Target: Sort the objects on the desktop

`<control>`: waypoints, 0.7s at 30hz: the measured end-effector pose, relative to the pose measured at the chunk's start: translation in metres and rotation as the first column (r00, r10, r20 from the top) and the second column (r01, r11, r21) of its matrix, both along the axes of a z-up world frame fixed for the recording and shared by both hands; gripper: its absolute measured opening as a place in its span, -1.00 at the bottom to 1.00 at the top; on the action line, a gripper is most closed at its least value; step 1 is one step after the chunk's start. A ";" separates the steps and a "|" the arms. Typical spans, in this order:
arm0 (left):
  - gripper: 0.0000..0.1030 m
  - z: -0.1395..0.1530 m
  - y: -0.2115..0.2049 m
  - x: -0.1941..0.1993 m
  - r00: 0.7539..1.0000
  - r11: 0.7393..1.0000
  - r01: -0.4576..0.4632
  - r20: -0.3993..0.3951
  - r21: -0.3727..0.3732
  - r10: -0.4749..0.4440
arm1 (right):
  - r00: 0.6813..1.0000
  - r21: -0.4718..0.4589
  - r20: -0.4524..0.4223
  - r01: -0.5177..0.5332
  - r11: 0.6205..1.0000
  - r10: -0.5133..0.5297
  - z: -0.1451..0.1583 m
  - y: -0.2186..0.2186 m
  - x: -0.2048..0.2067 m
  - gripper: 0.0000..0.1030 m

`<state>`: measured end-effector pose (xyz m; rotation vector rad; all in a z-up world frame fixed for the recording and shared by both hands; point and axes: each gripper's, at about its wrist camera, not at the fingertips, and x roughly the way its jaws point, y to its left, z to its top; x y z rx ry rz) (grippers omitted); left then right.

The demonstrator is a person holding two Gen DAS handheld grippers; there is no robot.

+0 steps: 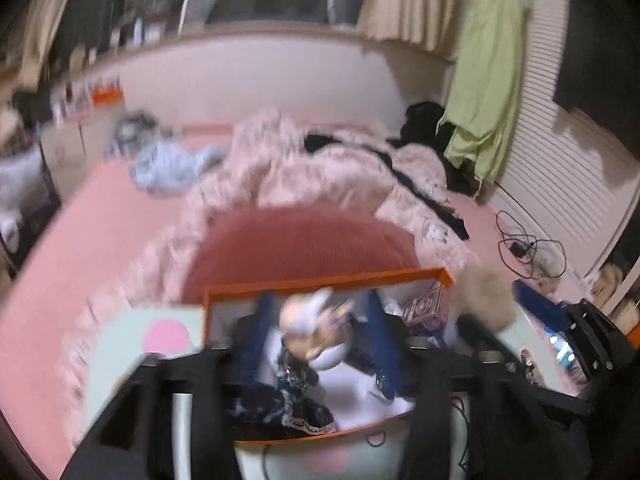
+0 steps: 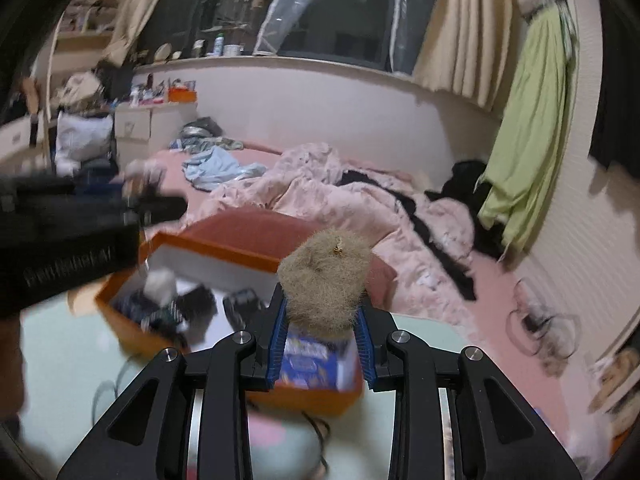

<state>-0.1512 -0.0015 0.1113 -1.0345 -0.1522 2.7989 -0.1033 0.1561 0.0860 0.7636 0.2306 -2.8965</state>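
An orange box (image 1: 320, 278) with a white inside stands on the pale green table (image 1: 120, 344). A white-haired figurine (image 1: 308, 340) in a dark dress lies blurred over the box, between the blue fingers (image 1: 260, 328) of my left gripper (image 1: 320, 304). The fingers stand wider than the figurine and do not press on it. In the right wrist view my right gripper (image 2: 322, 308) hangs over the near end of the orange box (image 2: 208, 246), its blue pads (image 2: 280, 332) closed on the lower part of a tan furry ball (image 2: 324, 272). Dark items and a blue patterned pack (image 2: 308, 360) lie in the box.
Beyond the table lies a bed with a pink sheet, a red cushion (image 1: 296, 240) and a rumpled pink quilt (image 2: 320, 196). Black cables (image 1: 528, 248) lie at the right by the wall. A green garment (image 2: 528, 120) hangs at the right. A cable loop (image 2: 316, 432) lies on the table's near side.
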 end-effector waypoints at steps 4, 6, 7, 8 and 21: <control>0.42 -0.009 -0.007 0.014 0.999 1.000 -0.024 -0.020 0.020 0.025 | 0.999 -0.024 0.046 0.019 1.000 -0.018 -0.006 0.010 -0.010 0.54; 0.50 -0.009 -0.006 0.026 0.999 1.000 -0.026 -0.043 -0.006 0.025 | 0.999 -0.017 0.033 0.014 1.000 -0.013 -0.005 0.013 -0.001 0.54; 0.51 -0.009 -0.005 0.031 0.999 1.000 -0.022 -0.049 -0.016 0.022 | 1.000 -0.016 0.021 0.011 1.000 -0.010 -0.004 0.014 0.004 0.54; 0.55 -0.009 -0.006 0.035 0.999 1.000 -0.017 -0.051 -0.022 0.016 | 1.000 -0.014 0.013 0.009 1.000 -0.009 -0.003 0.015 0.008 0.54; 0.80 -0.023 -0.003 0.070 0.999 0.996 -0.041 -0.036 -0.084 0.038 | 0.995 0.007 0.102 0.009 1.000 -0.010 -0.024 0.017 0.020 0.55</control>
